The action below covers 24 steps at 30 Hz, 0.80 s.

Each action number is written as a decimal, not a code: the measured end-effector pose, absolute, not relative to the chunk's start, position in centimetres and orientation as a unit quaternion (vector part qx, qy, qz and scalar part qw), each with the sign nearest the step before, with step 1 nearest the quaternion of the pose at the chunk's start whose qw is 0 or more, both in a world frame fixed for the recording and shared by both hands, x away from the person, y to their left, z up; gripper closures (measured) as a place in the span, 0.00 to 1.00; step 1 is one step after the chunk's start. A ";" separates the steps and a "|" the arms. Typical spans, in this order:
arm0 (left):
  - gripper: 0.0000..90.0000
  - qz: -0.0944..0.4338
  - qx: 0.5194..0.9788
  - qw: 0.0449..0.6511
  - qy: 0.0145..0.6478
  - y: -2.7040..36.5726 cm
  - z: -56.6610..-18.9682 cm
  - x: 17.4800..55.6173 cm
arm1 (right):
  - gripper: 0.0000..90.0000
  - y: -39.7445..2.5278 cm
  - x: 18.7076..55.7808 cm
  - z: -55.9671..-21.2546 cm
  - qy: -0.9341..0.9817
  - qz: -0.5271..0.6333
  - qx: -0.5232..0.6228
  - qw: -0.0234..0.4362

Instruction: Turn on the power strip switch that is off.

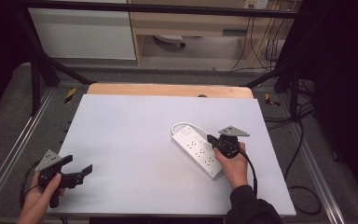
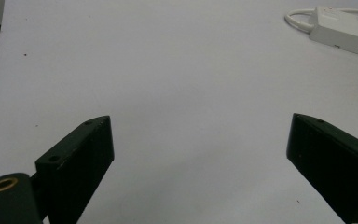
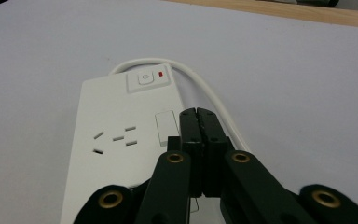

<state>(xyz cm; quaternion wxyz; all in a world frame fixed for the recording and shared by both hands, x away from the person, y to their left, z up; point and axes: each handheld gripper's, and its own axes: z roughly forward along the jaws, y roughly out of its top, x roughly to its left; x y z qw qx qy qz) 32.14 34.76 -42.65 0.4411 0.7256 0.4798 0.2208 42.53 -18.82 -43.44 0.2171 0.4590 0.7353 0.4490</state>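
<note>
One power strip [image 1: 199, 150] (white, one red light) toward the table's [image 1: 121, 140] right edge; right gripper [image 1: 213, 140] pinched closed over it, left gripper [image 1: 80, 171] spread wide near the front-left corner.

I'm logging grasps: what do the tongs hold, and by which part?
Nothing is held. The right tongs are shut empty over the power strip; the left tongs hang open above the table.
</note>
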 end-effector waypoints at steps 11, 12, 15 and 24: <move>0.08 0.221 0.726 0.442 0.479 34.8 -42.6 32.1 | 1.00 -18.4 42.2 -43.7 0.738 0.450 0.454 0.216; 0.08 0.221 0.725 0.442 0.480 34.8 -42.6 32.1 | 1.00 -18.4 42.2 -43.7 0.738 0.450 0.454 0.216; 0.08 0.221 0.725 0.442 0.479 34.8 -42.6 32.1 | 1.00 -18.2 42.2 -43.8 0.741 0.449 0.451 0.215; 0.08 0.222 0.723 0.443 0.481 34.8 -42.6 32.1 | 1.00 -18.0 42.2 -44.0 0.744 0.448 0.448 0.213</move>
